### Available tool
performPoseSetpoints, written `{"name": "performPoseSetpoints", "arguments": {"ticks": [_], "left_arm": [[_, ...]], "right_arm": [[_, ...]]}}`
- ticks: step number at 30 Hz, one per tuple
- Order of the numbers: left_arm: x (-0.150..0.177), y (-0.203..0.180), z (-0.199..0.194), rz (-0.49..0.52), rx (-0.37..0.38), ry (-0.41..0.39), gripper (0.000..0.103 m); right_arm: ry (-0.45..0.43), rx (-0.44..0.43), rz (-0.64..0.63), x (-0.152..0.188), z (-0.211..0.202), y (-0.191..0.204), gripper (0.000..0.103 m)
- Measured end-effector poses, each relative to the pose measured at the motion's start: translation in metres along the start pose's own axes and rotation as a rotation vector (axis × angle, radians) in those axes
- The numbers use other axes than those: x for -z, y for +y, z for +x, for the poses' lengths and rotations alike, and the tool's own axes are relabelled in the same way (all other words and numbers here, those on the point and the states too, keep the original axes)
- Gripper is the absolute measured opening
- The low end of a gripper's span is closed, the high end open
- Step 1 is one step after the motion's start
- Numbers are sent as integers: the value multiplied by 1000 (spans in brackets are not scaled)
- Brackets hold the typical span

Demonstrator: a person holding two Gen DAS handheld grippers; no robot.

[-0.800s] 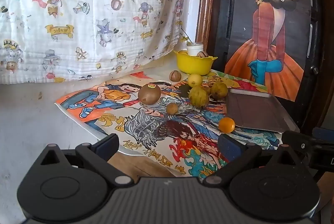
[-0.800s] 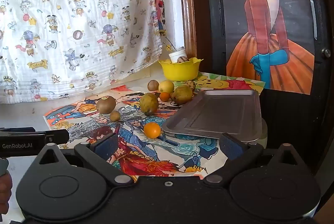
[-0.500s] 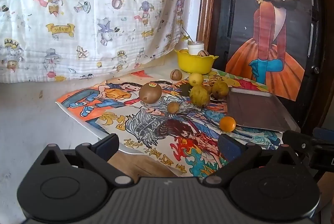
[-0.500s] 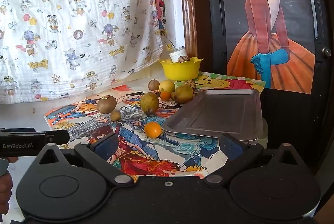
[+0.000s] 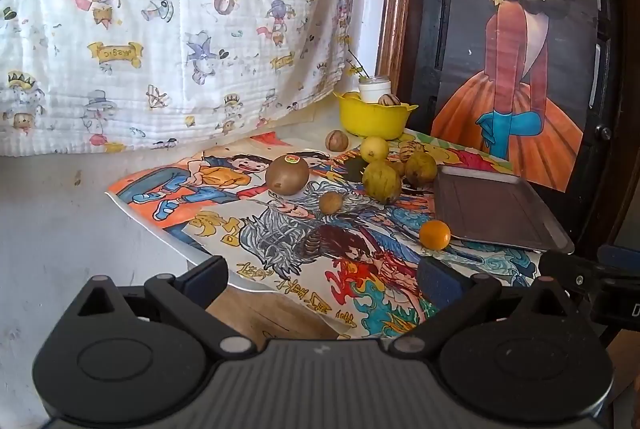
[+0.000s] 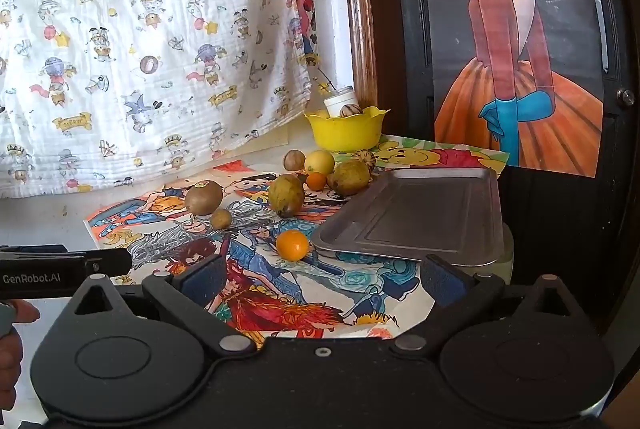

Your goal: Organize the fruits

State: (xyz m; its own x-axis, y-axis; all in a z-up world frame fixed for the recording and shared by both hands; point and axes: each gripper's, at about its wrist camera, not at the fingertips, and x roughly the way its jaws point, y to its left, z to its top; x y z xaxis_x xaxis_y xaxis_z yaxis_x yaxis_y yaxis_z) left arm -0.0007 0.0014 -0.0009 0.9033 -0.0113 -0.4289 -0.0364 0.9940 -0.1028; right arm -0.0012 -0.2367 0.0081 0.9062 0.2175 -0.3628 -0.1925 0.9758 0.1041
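Several fruits lie on a cartoon-printed mat (image 5: 280, 241): a brown kiwi with a sticker (image 5: 287, 175), a small brown fruit (image 5: 330, 202), two yellow-green fruits (image 5: 381, 179), a lemon (image 5: 374, 149), a walnut (image 5: 337, 140) and a small orange (image 5: 435, 235). A metal tray (image 6: 420, 217) sits at the right of them, bare inside. A yellow bowl (image 6: 346, 131) at the back holds a walnut and a white jar. My left gripper (image 5: 322, 279) and my right gripper (image 6: 320, 279) both hang open near the mat's front edge, with nothing between their fingers.
A patterned white cloth (image 5: 160, 29) hangs behind the table. A dark door with a painted girl poster (image 6: 516, 69) stands at the right, close behind the tray. The left gripper's body (image 6: 60, 271) and a hand show at the right wrist view's left edge.
Both views have shifted only slightly; the fruits, tray and bowl have not moved, and both grippers stay open.
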Motion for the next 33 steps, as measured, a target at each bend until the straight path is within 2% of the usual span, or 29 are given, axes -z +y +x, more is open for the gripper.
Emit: {"name": "performPoseSetpoints", "arguments": {"ticks": [33], "left_arm": [[0, -2, -1, -4, -2, 2, 103]], "right_arm": [[10, -2, 5, 3, 2, 0, 102]]}}
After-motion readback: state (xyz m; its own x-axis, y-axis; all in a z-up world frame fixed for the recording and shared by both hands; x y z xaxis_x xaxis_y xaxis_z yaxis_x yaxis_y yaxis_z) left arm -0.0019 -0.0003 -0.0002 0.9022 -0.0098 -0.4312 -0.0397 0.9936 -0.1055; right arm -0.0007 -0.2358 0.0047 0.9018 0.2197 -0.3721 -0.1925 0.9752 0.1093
